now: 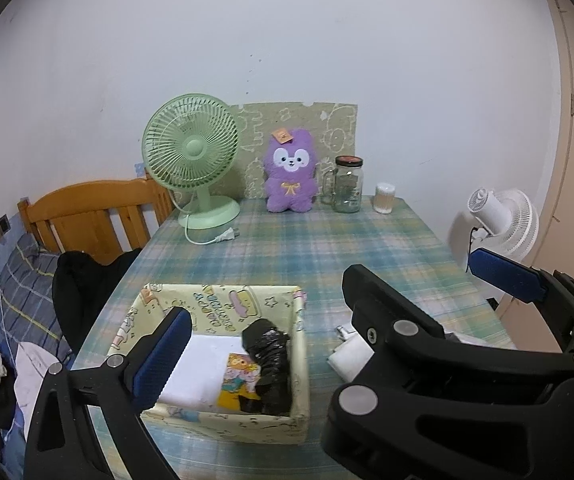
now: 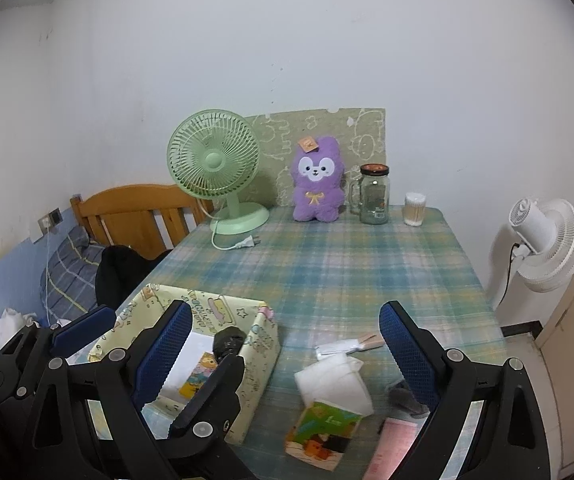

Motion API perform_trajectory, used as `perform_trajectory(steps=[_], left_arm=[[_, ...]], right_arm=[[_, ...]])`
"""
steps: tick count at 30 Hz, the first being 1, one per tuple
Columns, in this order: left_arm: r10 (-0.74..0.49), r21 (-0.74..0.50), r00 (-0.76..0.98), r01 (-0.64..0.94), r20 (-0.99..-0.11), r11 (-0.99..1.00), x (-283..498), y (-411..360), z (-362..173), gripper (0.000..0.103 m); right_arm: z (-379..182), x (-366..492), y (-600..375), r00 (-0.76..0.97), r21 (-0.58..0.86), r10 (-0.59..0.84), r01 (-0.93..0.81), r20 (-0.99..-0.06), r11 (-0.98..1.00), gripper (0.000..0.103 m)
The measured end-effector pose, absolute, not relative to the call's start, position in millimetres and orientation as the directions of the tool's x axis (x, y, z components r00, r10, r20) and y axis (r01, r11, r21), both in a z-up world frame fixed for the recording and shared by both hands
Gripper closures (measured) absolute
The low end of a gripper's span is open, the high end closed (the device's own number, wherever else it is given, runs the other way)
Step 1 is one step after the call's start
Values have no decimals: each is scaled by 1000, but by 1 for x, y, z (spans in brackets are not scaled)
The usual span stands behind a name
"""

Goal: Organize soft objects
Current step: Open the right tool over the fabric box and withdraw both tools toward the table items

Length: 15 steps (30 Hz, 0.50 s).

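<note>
A yellow cartoon-print fabric box (image 1: pixel 223 304) (image 2: pixel 263 344) stands near the front left of the plaid table. It holds a white folded cloth (image 1: pixel 203 368) and a black rolled bundle (image 1: pixel 269 360) with a yellow label. To its right on the table lie a white folded cloth (image 2: pixel 335 376) with a green label (image 2: pixel 323 424), a small white packet (image 2: pixel 347 346), a grey item (image 2: pixel 403 396) and a pink item (image 2: pixel 391 448). A purple plush (image 2: pixel 318 180) sits at the back. My left gripper (image 1: pixel 287 320) hovers open over the box. My right gripper (image 2: pixel 285 312) stands open over the white cloth. Both are empty, and their fingers overlap.
At the back of the table (image 2: pixel 367 264) stand a green fan (image 2: pixel 215 164) with a loose plug, a glass jar (image 2: pixel 374 196) and a cotton swab tub (image 2: pixel 414 210). A white fan (image 2: pixel 547 240) stands to the right. A wooden headboard (image 2: pixel 135 212) and a black garment (image 1: pixel 83 284) are to the left.
</note>
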<state>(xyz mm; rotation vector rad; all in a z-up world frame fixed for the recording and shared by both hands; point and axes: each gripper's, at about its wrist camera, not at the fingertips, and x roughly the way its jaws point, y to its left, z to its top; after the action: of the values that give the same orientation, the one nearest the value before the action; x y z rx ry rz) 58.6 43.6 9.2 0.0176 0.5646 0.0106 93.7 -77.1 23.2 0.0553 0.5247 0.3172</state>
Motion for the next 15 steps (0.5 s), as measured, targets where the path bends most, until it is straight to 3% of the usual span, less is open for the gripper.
perform_trajectory(steps=[15], left_arm=[[-22, 15, 856, 35, -516, 999, 55, 1, 6, 2]], right_arm=[[20, 86, -120, 844, 134, 280, -246, -457, 960, 7]])
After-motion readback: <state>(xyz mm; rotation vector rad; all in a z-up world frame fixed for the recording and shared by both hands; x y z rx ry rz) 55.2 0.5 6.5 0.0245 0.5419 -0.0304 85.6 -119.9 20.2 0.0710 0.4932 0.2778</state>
